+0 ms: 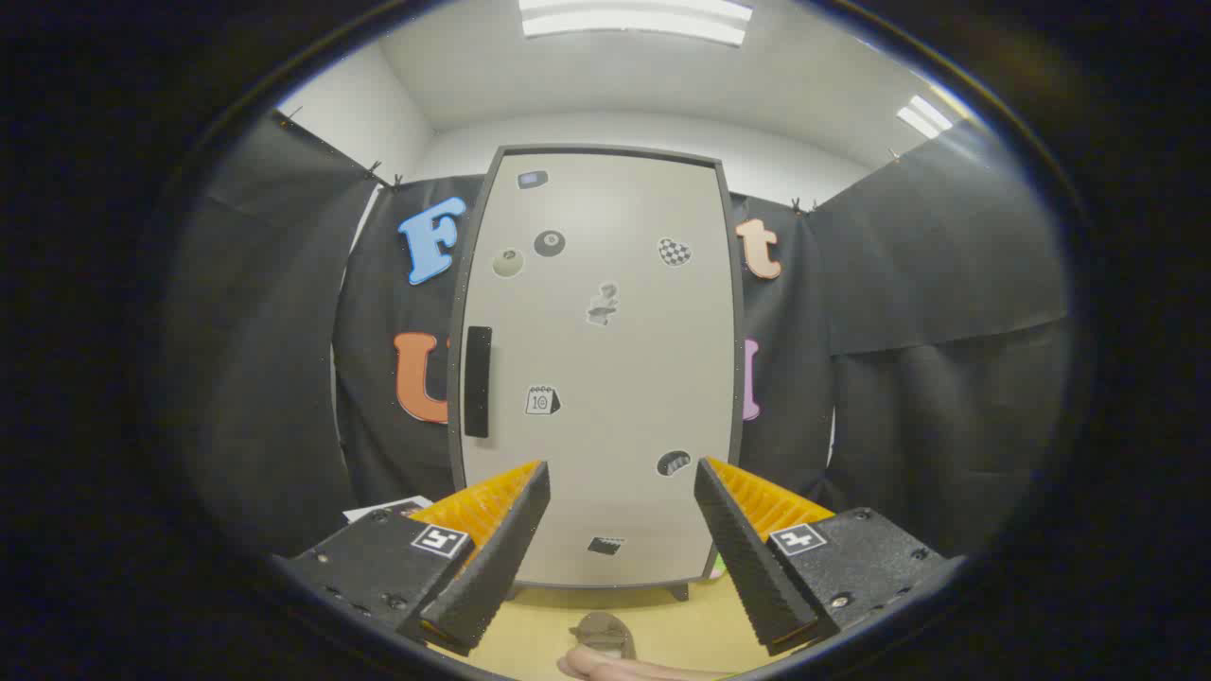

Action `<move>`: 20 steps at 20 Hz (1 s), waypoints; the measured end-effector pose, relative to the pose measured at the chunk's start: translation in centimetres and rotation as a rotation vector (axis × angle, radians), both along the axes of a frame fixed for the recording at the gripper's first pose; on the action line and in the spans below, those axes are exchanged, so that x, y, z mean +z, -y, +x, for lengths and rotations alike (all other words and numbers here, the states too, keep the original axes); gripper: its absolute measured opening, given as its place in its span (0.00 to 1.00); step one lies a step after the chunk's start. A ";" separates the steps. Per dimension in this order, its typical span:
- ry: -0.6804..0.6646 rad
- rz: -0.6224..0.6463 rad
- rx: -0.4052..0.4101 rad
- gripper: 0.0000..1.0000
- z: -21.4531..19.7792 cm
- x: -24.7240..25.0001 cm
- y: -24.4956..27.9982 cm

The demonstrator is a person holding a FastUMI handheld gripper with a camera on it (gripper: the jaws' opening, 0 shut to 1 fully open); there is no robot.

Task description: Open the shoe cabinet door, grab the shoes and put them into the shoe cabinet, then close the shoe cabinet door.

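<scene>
The shoe cabinet [596, 369] stands upright on a yellowish table [558, 619], directly ahead of the gripper [620, 492] and backed against the black cloth wall. Its pale door [615, 331] is closed, sitting flush within a dark grey frame. A black vertical handle [478, 381] is mounted near the door's left edge, about halfway up. Several small stickers are scattered over the door face; their detail is too small to make out.

The fingers are spread wide apart and hold nothing; the lower part of the door shows in the gap between them.

Below the fingers, near the camera, a brownish-grey shoe [604, 632] lies on the table, well short of the cabinet's foot. Just beside it, nearer still, part of a hand [615, 667] is visible. A white sheet of paper [388, 509] lies on the table behind the left finger.
</scene>
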State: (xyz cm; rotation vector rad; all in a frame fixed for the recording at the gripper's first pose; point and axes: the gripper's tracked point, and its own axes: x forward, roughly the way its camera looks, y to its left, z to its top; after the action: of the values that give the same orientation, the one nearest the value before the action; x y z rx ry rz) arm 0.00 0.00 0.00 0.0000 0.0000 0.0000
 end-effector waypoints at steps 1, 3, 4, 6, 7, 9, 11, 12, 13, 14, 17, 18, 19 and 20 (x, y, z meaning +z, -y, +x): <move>0.002 0.001 -0.004 1.00 0.1 0.1 0.2; 0.001 -0.002 -0.007 1.00 0.1 0.0 0.4; -0.003 -0.001 -0.005 1.00 0.1 -0.1 0.3; -0.006 -0.001 0.001 1.00 0.1 -0.1 0.2; -0.004 -0.003 0.001 1.00 0.2 0.0 0.3; 0.001 -0.003 0.000 1.00 0.0 0.2 0.4; 0.005 -0.002 0.001 1.00 -0.2 0.3 0.4; 0.005 -0.002 0.004 1.00 -0.3 0.2 0.3; 0.004 -0.001 0.006 1.00 -0.3 0.2 0.3; 0.005 -0.001 0.007 1.00 -0.3 0.2 0.2; 0.003 -0.002 0.006 1.00 -0.4 0.3 0.3; 0.002 -0.002 0.007 1.00 -0.4 0.2 0.2; -0.003 -0.005 0.008 1.00 -0.4 0.2 0.2; -0.006 -0.006 0.009 1.00 -0.2 0.2 0.1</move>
State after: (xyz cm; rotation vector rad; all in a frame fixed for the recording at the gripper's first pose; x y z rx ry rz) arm -0.24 -0.09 0.19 -0.0058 0.0060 0.0088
